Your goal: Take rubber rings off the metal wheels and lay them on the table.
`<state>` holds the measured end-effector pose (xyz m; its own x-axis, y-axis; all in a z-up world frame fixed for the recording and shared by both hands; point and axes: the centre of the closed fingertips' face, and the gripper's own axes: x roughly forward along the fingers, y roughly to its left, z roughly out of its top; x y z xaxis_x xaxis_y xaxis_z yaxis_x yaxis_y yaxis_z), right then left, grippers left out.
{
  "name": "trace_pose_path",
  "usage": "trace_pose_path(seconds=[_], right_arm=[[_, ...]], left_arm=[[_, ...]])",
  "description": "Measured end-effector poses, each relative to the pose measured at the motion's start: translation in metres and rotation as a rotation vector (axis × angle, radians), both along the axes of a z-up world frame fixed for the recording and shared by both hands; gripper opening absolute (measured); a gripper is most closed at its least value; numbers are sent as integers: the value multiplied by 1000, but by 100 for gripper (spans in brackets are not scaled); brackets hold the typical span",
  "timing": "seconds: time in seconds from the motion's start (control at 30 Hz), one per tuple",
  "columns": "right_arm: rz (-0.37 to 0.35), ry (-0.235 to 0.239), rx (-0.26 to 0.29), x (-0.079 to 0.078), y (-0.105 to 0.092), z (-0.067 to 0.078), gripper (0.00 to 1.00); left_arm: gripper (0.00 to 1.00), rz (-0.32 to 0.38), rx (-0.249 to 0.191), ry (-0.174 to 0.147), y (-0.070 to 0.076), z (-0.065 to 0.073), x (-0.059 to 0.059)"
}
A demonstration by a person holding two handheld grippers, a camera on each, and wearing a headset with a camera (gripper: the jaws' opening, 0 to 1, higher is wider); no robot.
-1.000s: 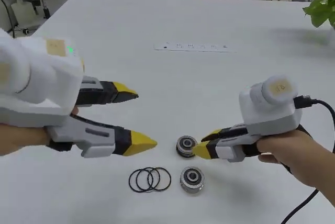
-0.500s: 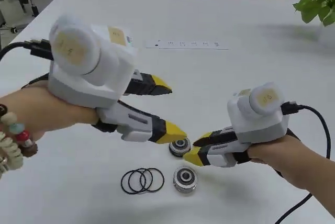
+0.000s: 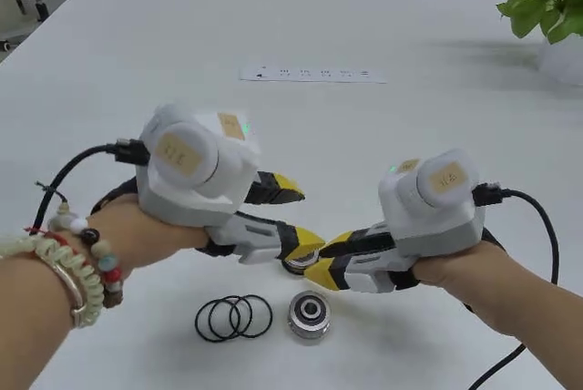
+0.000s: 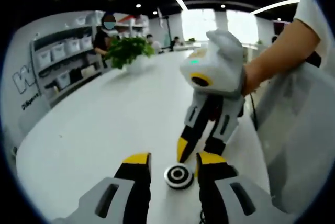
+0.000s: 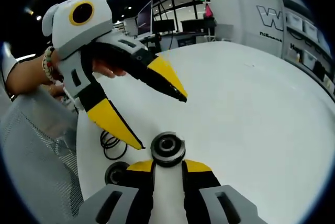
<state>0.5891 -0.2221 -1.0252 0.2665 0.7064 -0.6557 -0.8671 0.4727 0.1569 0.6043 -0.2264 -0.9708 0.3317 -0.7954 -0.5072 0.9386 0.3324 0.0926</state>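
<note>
White worktop (image 3: 383, 153) is carrying three loose rubber rings (image 3: 234, 317) lying just beside one metal wheel (image 3: 310, 314) near the person. The right gripper (image 3: 326, 258) is pinching a second wheel (image 5: 167, 148) at its nearly closed fingers, while the left gripper (image 3: 308, 217) is holding its fingers wide open and empty, one on each side of that wheel. Stripping this wheel's ring seems to be the step in hand. Next, the left fingers would likely need to catch the ring's edge while the right is holding firm.

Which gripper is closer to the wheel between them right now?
Right. The right gripper has the wheel right at its jaw tips. The left gripper is open, with one jaw tip just beside the wheel and the other clear of it.
</note>
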Motion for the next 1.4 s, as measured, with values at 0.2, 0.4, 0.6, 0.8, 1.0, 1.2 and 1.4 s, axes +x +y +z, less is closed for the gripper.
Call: trace_pose_path(seconds=[0.2,0.4,0.6,0.8,1.0,1.2,1.4], right_arm=[[-1,-18,2,2,-1,0,16],[9,-26,-6,1,-1,0,14],[30,-59,-26,1,0,-1,14],[66,-95,-59,1,-3,0,4],[51,-103,-67,3,-5,0,0],[-179,135,34,5,-8,-2,0],[-260,195,86,7,-10,-2,0]], left_arm=[[22,59,15,61,0,-23,1],[16,65,34,88,4,-32,-5],[15,95,18,94,6,-31,-4],[15,103,12,92,6,-30,-4],[15,106,13,94,4,-30,-4],[14,84,29,78,5,-31,-4],[14,81,21,75,4,-32,-4]])
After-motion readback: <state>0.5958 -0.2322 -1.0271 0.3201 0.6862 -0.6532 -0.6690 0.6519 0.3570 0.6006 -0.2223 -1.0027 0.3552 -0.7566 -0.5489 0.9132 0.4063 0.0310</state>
